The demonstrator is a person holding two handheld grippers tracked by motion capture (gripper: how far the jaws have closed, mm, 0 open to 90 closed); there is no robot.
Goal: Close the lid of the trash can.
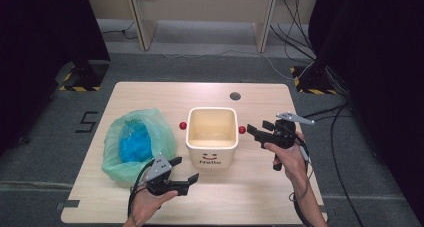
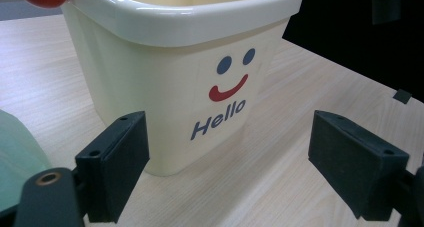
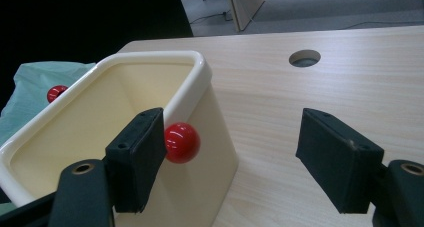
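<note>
A cream bin (image 1: 212,136) with a smiley face and the word "Hello" on its front stands near the middle of the table (image 1: 260,187), its printed side turned toward the near edge. A red knob (image 1: 242,130) sticks out from its right wall and another red knob (image 1: 183,125) from its left wall.

The right gripper (image 1: 254,131) hangs just to the right of the bin, pointing at that wall. In the right gripper view its jaws stand wide apart with nothing pressed between them; the right-hand knob (image 3: 182,142) shows just beside the inner face of the left jaw (whether it touches the pad cannot be told), and the bin's rim (image 3: 197,82) runs behind that jaw.

The left gripper (image 1: 183,172) is near the table's near edge, just in front of the bin's front left corner. Its jaws are also spread open and empty; in the left gripper view the bin's printed face (image 2: 220,92) sits ahead between them, apart from both pads.

A green bag (image 1: 165,137) with something blue inside lies toward the table's left edge, beside the bin.
</note>
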